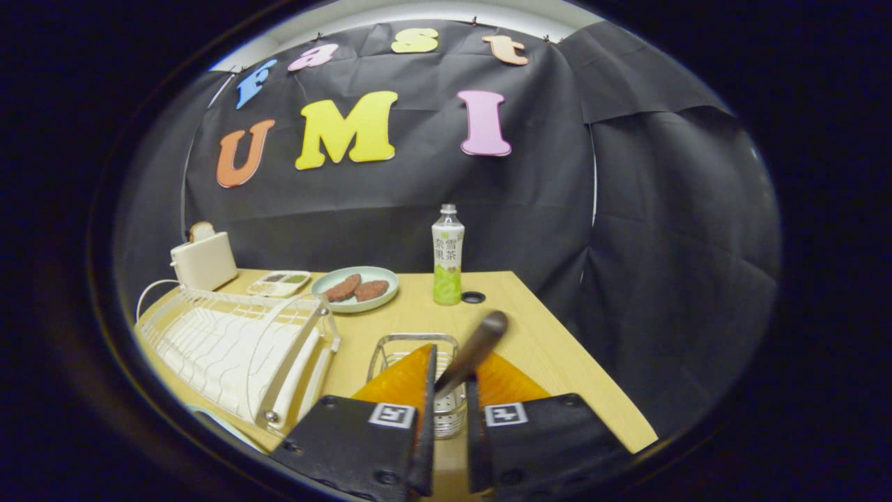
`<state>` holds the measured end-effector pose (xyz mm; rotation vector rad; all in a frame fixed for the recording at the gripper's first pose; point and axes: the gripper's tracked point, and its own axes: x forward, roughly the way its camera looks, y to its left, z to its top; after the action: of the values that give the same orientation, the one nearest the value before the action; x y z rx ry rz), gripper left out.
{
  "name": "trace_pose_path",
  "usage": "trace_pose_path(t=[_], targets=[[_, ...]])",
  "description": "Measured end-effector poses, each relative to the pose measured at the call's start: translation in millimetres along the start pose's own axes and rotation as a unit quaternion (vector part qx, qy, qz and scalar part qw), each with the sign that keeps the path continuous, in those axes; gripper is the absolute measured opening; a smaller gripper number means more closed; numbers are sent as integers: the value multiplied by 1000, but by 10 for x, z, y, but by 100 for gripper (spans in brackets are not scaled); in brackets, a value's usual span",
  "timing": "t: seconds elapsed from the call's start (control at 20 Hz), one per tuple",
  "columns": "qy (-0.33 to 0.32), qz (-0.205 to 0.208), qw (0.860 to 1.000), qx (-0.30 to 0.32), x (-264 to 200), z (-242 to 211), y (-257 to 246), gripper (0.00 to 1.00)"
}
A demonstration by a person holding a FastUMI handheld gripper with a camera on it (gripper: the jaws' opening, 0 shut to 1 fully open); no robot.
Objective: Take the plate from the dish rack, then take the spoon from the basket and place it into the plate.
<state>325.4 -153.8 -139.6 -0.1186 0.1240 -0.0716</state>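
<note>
Spoon (pixel 470 352) clamped between the tongs (pixel 449 387), above basket (pixel 418 348).

you face a booth closed in by black cloth (pixel 418 188), which hangs in creased panels behind the table and wraps round to your right, where a second sheet overlaps the first along a pale seam. above the cloth a strip of white wall or ceiling (pixel 446 14) shows, with small clips holding the cloth's top edge. the furniture is one light wooden table (pixel 557 348) with a plain, bare surface towards its right corner; a round cable hole (pixel 473 298) sits near its back edge. the light is even and soft, brightest on the tabletop, and the cloth takes a dull sheen along its folds.
</note>
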Motion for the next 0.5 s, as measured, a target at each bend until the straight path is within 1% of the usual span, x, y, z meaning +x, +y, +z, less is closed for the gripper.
trace_pose_path(t=[0.05,0.1,0.3,0.5], targets=[[-1,0,1000,-9,20,-30,22,15],[5,1,1000,-15,-5,-73,74,11],[7,5,1000,-26,-96,-2,234,10],[-38,3,998,-55,-353,323,400,10]])
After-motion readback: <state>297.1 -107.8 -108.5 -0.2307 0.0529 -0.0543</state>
